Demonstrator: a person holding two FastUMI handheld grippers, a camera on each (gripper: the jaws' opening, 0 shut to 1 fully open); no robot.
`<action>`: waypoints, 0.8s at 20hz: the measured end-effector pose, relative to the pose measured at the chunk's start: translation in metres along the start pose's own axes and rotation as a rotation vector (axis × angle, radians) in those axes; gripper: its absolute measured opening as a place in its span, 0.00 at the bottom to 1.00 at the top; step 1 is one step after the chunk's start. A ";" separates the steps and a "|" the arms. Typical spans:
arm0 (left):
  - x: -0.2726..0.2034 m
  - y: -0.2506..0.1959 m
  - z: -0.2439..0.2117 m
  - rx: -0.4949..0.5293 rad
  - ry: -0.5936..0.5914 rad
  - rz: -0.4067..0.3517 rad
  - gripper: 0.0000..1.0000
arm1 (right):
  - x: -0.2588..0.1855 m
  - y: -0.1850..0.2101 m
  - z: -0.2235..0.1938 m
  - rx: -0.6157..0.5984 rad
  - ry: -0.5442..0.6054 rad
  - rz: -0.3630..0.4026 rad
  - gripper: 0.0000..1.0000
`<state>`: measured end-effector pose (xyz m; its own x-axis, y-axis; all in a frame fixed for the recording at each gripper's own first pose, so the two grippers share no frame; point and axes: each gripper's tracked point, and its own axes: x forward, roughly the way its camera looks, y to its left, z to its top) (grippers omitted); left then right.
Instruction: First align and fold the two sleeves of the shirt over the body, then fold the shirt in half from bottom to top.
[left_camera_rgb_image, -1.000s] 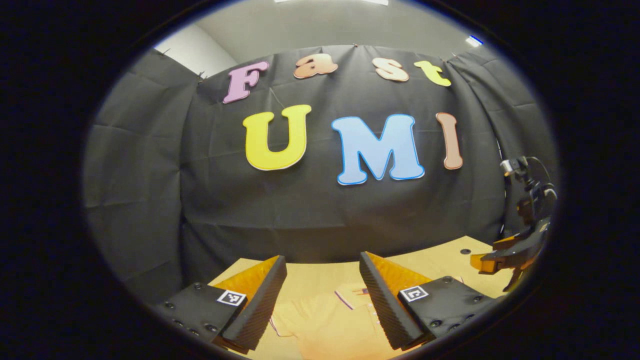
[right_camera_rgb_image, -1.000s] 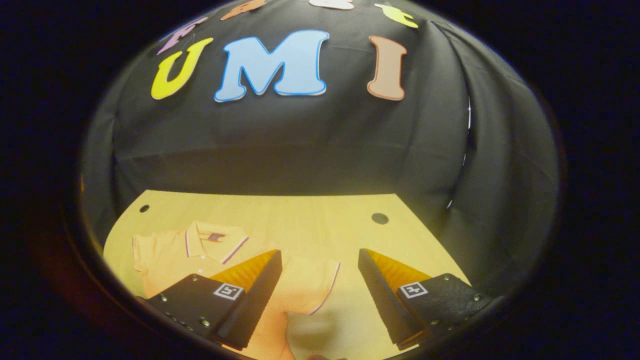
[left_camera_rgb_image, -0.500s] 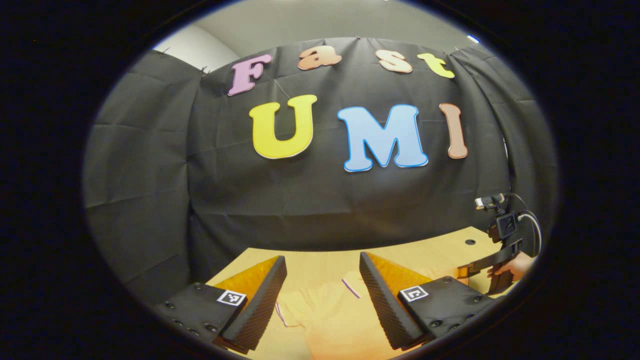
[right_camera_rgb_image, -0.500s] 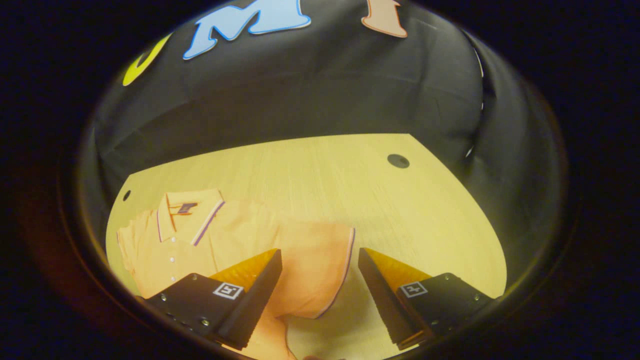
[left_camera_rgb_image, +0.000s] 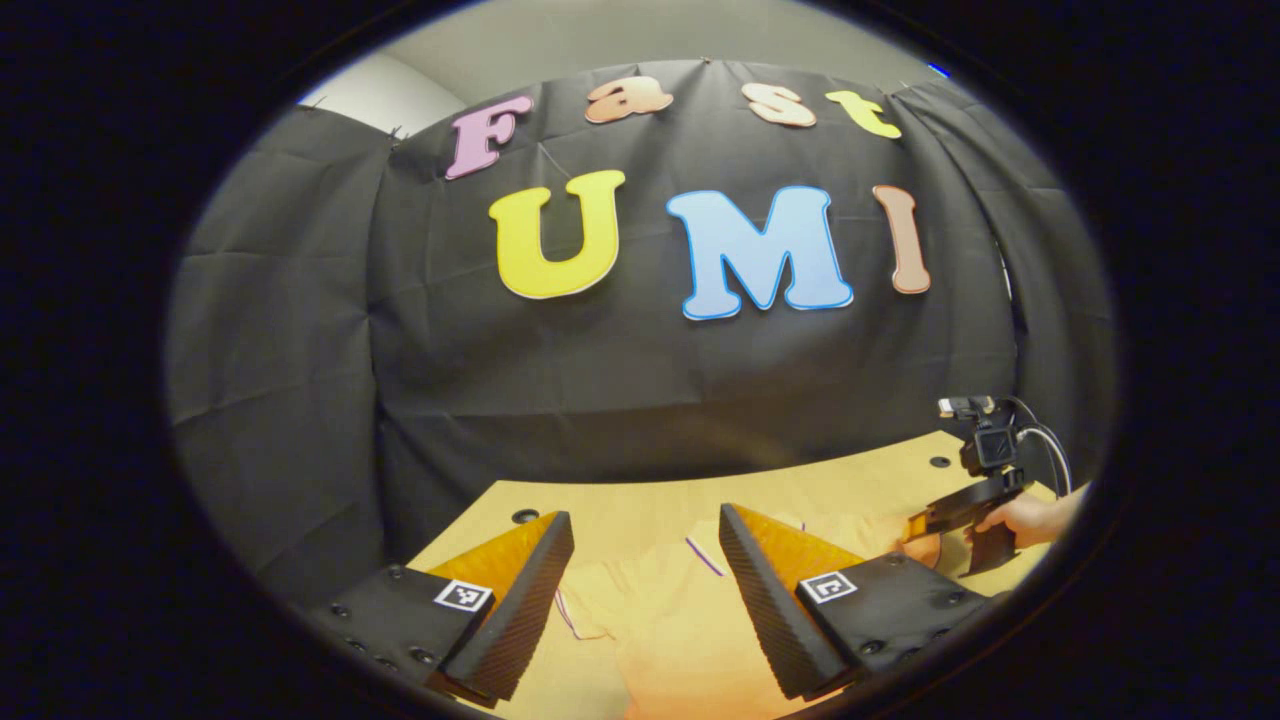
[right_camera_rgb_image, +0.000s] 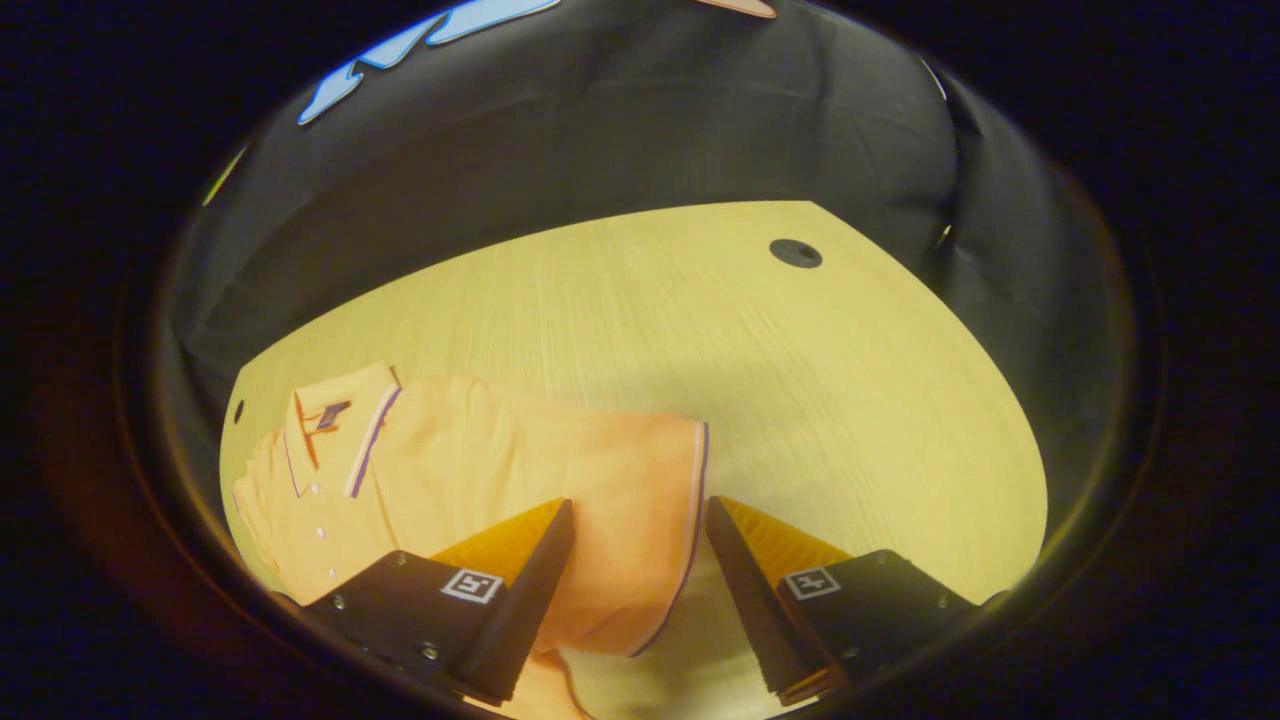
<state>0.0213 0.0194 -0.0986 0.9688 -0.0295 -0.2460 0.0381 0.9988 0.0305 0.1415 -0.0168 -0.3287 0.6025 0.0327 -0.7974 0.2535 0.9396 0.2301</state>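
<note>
The right gripper (right_camera_rgb_image: 635, 560) has dropped low over the shirt (right_camera_rgb_image: 520, 500), its fingers now straddling the right sleeve's (right_camera_rgb_image: 640, 520) striped cuff, nearer the counter (right_camera_rgb_image: 800, 380) than before.

Your left gripper (left_camera_rgb_image: 640, 570) hangs above the wooden table (left_camera_rgb_image: 640, 505) with its jaws spread wide and nothing between them. Below and between its fingers (left_camera_rgb_image: 515, 610) lies the orange polo shirt (left_camera_rgb_image: 660, 625), a striped edge of it showing in the gap. Off to the right, farther away, your hand (left_camera_rgb_image: 1030, 515) holds the right gripper (left_camera_rgb_image: 925, 528) low at the shirt's far side, near the table's edge. Whether it grips the cloth cannot be told.
</note>
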 end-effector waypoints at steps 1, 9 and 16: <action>-0.001 0.001 -0.002 -0.004 0.005 0.004 1.00 | 0.002 -0.002 0.001 -0.005 -0.002 -0.006 0.87; -0.007 0.006 0.003 -0.021 -0.022 0.014 0.96 | -0.008 0.001 0.006 0.044 -0.001 0.000 0.07; -0.014 0.017 -0.001 -0.051 -0.029 0.042 0.99 | -0.050 0.043 0.032 -0.132 -0.157 0.069 0.01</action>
<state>0.0077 0.0369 -0.0954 0.9761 0.0124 -0.2172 -0.0148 0.9998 -0.0095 0.1467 0.0114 -0.2610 0.7282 0.0543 -0.6832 0.1126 0.9738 0.1974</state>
